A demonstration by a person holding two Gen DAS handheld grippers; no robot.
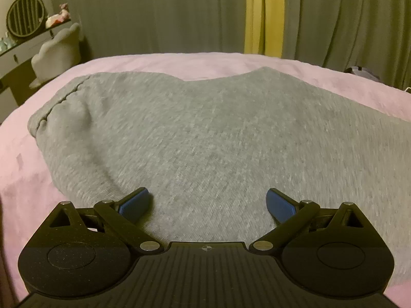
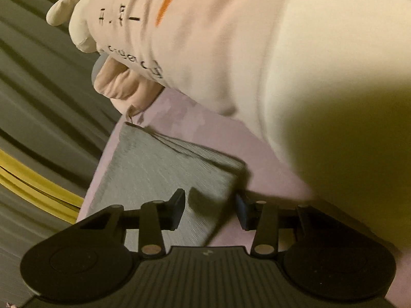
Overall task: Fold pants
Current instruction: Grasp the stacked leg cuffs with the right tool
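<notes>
Grey sweatpants point(image 1: 205, 133) lie spread on a pink bed sheet point(image 1: 159, 61), with a gathered seam at the left end. My left gripper point(image 1: 208, 205) is open just above the cloth, blue pads wide apart and empty. In the right wrist view a narrower folded end of the grey pants point(image 2: 164, 164) lies on the sheet. My right gripper point(image 2: 210, 210) is open over its near corner, with cloth between the jaws but not pinched. That view is tilted and blurred.
A large cream and pink plush pillow point(image 2: 257, 64) with a carrot print lies right beside the pants. Grey and yellow curtains point(image 1: 259, 12) hang behind the bed. A chair point(image 1: 56, 54) and a desk with a round fan point(image 1: 25, 16) stand at the left.
</notes>
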